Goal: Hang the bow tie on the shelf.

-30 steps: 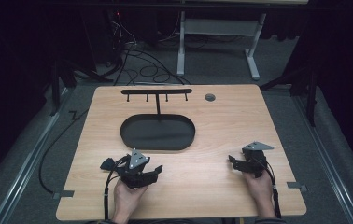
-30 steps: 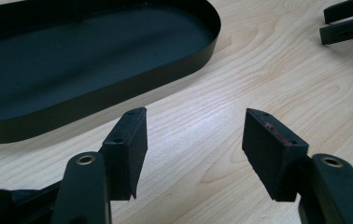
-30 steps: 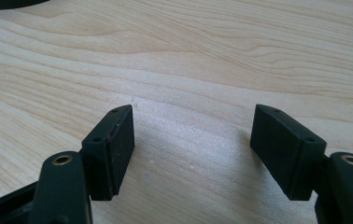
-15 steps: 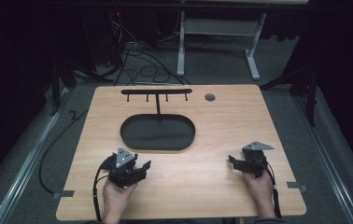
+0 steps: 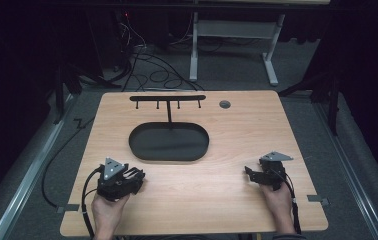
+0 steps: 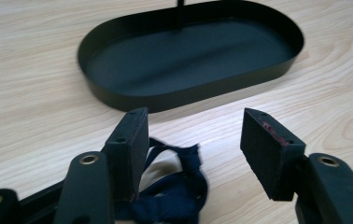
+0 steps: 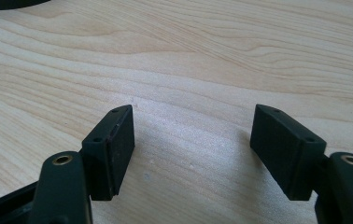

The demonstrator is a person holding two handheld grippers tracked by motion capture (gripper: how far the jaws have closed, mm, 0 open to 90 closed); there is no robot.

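Resting at the worktop's (image 5: 237, 125) seven o'clock, the left gripper (image 6: 193, 140) spreads its jaws over dark blue cloth (image 6: 174, 191); right gripper (image 7: 191, 149), five o'clock, jaws spread.

Left claw (image 5: 136, 176) moved leftward along near edge of tabletop (image 5: 237, 125) over last second, toward front-left corner. Left hand (image 5: 108, 212) shifted left with it and drew slightly nearer tabletop edge. Grey plate on top of left claw turned, apex now pointing away from person. Claw ended farther from black oval tray (image 5: 169, 142), near tray's left end rather than below its middle. Trailing cable looped out further at left.
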